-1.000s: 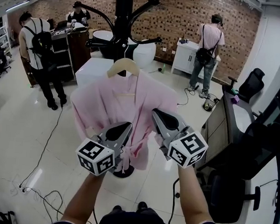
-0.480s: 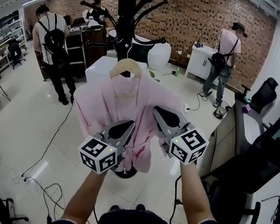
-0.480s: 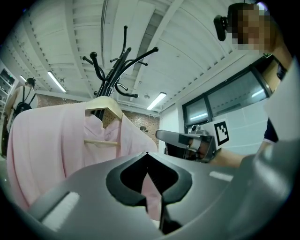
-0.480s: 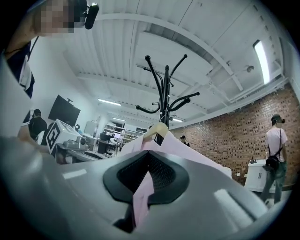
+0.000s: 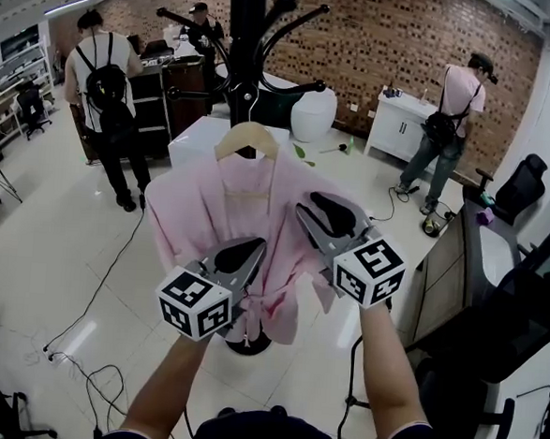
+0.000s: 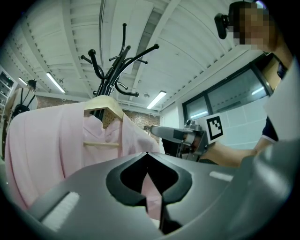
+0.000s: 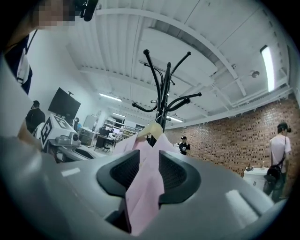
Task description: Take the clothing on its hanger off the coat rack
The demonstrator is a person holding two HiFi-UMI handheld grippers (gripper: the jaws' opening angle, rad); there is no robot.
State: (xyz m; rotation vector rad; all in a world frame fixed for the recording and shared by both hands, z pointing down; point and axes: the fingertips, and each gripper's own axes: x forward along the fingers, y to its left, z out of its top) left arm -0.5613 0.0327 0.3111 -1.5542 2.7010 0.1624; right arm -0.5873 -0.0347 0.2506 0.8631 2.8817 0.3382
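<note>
A pink garment [image 5: 214, 214] hangs on a wooden hanger [image 5: 248, 137] hooked on the black coat rack [image 5: 244, 33]. My left gripper [image 5: 251, 250] holds the garment's lower front; in the left gripper view its jaws [image 6: 147, 154] meet, with pink cloth [image 6: 42, 140] pinched between them. My right gripper [image 5: 311, 207] is at the garment's right side. Its jaws [image 7: 149, 157] have just been opening and stand apart, a fold of pink cloth [image 7: 145, 192] lying loose in the gap. Hanger [image 7: 151, 130] and rack [image 7: 164, 89] rise just beyond.
A white table [image 5: 192, 133] stands behind the rack. A person with a backpack [image 5: 106, 80] is at the left, another [image 5: 453, 95] at a white cabinet at the back right. Desks and office chairs [image 5: 522, 184] line the right. Cables [image 5: 88, 342] trail across the floor.
The right gripper has shifted slightly up and toward the garment, and its jaws have parted. The left gripper keeps its hold. The garment still hangs on the rack.
</note>
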